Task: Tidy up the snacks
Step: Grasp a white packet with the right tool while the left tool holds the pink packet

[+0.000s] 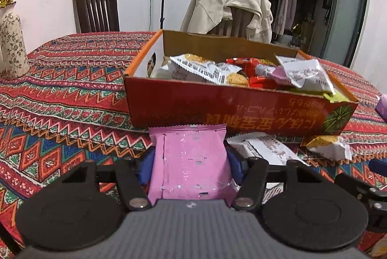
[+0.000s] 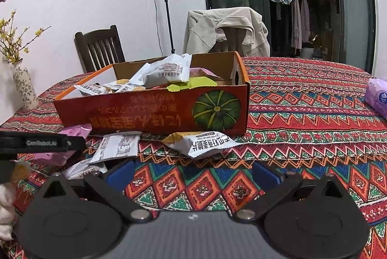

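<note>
My left gripper (image 1: 189,162) is shut on a pink snack packet (image 1: 191,162), with blue pads pressing its two sides, just in front of the red cardboard box (image 1: 217,106). The box holds several white, red and pink snack packets. In the right wrist view the same box (image 2: 154,111) stands ahead, and my right gripper (image 2: 192,174) is open over bare tablecloth with nothing between its fingers. A white packet (image 2: 118,145) and a white-and-yellow packet (image 2: 205,142) lie on the cloth before the box. The left gripper's body (image 2: 41,142) covers part of the pink packet (image 2: 72,132) there.
A patterned red tablecloth (image 2: 302,113) covers the table. A flowered vase (image 1: 12,46) stands at the left, and a purple tissue pack (image 2: 377,96) lies at the right edge. Behind the table are a dark chair (image 1: 96,9) and a chair draped with a beige jacket (image 1: 227,7).
</note>
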### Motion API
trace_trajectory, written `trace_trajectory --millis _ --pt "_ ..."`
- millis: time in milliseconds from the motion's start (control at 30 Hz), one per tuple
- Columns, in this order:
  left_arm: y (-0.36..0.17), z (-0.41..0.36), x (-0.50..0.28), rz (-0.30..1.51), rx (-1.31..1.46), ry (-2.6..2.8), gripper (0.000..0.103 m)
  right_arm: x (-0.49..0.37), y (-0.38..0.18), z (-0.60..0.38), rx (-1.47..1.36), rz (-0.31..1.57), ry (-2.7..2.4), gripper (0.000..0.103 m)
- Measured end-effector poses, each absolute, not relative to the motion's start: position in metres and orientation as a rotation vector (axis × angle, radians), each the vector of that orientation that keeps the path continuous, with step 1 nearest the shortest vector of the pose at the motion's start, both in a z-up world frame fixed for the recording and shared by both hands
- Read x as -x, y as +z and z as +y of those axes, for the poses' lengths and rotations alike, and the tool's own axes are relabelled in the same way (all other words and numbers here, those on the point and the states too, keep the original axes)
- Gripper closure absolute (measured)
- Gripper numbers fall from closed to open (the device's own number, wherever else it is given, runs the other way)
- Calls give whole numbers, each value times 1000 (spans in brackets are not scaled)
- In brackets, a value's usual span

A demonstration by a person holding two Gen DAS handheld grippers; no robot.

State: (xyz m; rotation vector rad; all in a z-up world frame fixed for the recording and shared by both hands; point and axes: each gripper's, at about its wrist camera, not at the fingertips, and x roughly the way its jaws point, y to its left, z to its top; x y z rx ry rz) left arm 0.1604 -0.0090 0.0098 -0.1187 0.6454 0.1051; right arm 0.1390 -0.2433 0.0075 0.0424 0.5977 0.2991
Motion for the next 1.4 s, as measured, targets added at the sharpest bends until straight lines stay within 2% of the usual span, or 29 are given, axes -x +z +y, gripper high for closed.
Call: trace_trajectory --millis 400,1033,1400 --pt "33 37 -153 557 130 166 41 -139 6 -242 -27 598 301 0" --pt "25 73 -148 501 201 169 41 -134 38 -186 113 524 409 0" --pt "24 78 -147 498 234 151 41 -171 30 -144 130 633 444 3"
